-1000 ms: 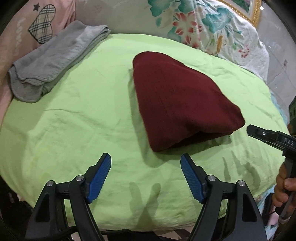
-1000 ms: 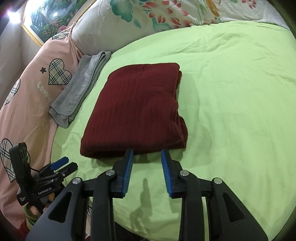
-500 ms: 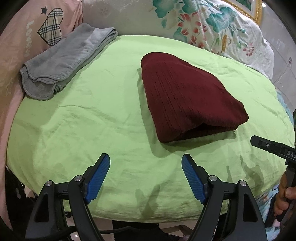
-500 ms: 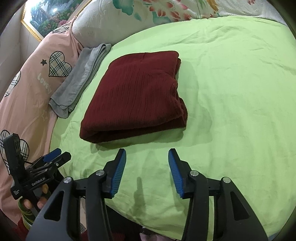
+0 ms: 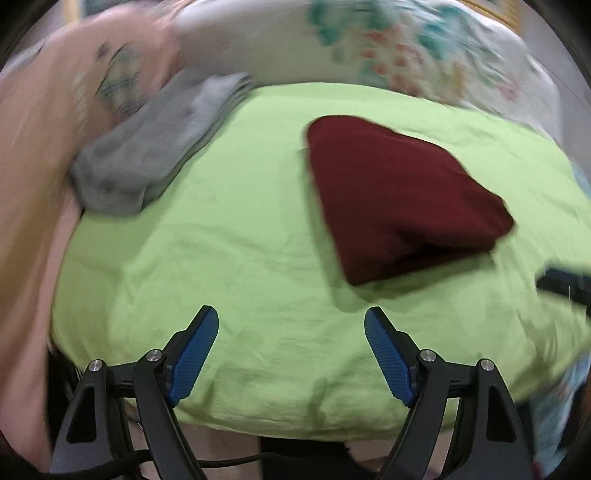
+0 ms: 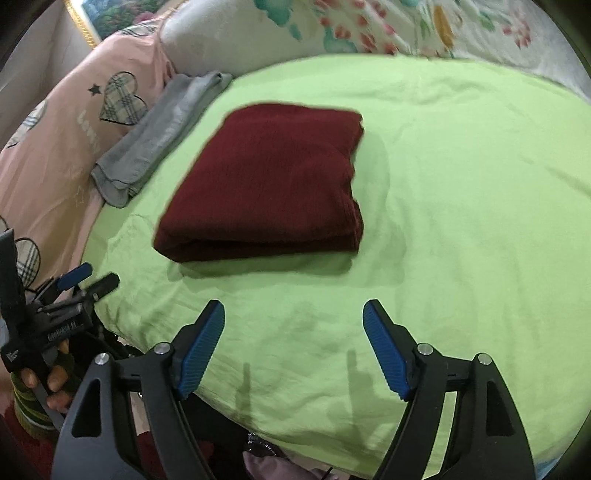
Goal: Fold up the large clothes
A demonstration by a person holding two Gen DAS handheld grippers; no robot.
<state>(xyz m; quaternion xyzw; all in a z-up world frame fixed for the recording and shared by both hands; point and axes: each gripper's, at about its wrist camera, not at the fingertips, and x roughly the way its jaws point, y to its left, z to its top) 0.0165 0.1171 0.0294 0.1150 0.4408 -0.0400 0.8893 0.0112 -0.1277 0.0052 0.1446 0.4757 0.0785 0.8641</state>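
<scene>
Two garments on the green sheet (image 6: 461, 192): one folded maroon sweater (image 6: 269, 177) near the middle, one folded grey garment (image 6: 162, 136) at the far left edge against the pink quilt (image 6: 55, 140), the two well apart. Right wrist view is sharp: shows the sweater's stacked fold layers along its near edge, the plaid hearts on the quilt, a framed picture (image 6: 110, 14) top left, and the left gripper (image 6: 88, 278) at lower left with a hand (image 6: 48, 384) on its handle. Left wrist view is motion-blurred: sweater (image 5: 395, 199) reads as a wedge, grey garment (image 5: 155, 147) smeared, only a dark tip of the right gripper (image 5: 563, 282) at the right edge. Floral pillow (image 5: 399, 55) behind in both. Left gripper (image 5: 291, 350) spread wide, nothing between the pads. Right gripper (image 6: 293, 343) jaws have just been opening, now wide, empty, over bare sheet short of the sweater. Neither touches any cloth.
</scene>
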